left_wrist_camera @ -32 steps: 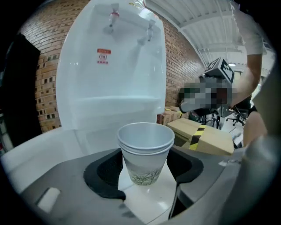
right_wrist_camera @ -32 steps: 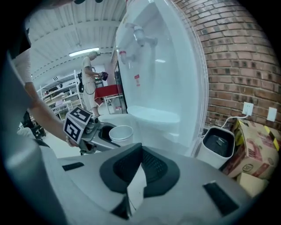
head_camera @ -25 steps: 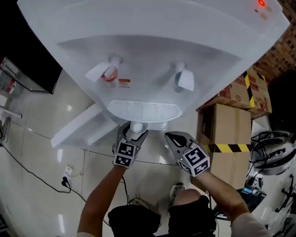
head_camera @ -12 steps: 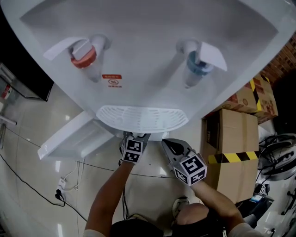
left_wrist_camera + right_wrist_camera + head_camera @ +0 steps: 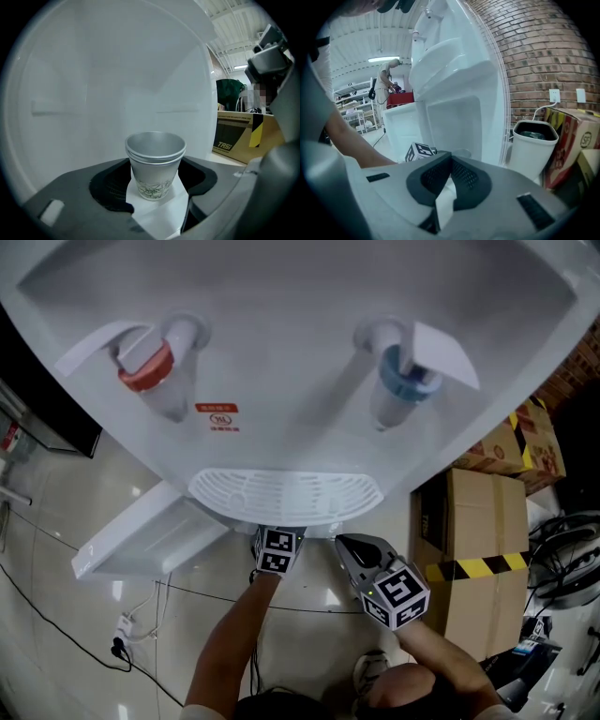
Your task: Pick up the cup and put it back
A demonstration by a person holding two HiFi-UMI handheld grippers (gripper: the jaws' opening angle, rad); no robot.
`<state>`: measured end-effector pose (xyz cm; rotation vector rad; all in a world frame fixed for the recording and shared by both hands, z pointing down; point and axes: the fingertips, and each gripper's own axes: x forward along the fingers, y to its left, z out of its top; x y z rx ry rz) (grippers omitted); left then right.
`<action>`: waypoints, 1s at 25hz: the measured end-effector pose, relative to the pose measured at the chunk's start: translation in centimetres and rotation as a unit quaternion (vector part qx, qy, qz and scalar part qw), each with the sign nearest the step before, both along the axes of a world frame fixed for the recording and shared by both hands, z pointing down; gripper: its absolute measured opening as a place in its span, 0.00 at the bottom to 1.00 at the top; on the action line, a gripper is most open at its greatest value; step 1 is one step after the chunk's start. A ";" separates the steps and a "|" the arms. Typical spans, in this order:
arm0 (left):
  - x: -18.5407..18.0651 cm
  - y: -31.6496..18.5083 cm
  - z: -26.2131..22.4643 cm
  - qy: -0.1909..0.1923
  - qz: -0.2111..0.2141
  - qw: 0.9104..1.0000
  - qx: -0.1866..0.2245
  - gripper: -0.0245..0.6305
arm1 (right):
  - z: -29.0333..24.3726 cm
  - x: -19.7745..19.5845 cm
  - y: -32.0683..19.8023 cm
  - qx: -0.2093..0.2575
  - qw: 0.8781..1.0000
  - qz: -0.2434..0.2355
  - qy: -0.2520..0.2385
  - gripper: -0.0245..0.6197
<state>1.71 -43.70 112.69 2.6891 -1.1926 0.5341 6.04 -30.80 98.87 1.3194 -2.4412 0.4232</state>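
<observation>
Holding the cup upright, left gripper clamps it between both pads, in front of the water dispenser white lower panel. In head view the cup is hidden under the drip tray front edge. Right gripper jaws pinched together, empty, just beside the left.

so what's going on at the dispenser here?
A person holds a handheld gripper in each hand in front of a white water dispenser. The left gripper has its jaws closed on a paper cup, apparently two nested, held upright close to the dispenser's front, just below the drip tray. The right gripper sits beside it, jaws together and empty.
</observation>
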 end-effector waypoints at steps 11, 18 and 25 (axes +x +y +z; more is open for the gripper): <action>-0.6 -0.2 0.6 0.023 -0.014 1.000 -0.011 0.70 | 0.1 -0.4 -0.3 0.001 1.000 -0.002 -0.002 0.05; -3.5 3.3 -3.1 0.064 -0.024 0.997 -0.026 0.59 | 0.6 -0.7 -1.3 -0.016 1.000 -0.001 -0.010 0.05; -7.4 12.8 -13.0 -0.036 -0.008 0.996 -0.076 0.04 | -8.4 -2.2 4.0 -0.043 0.992 -0.110 0.034 0.05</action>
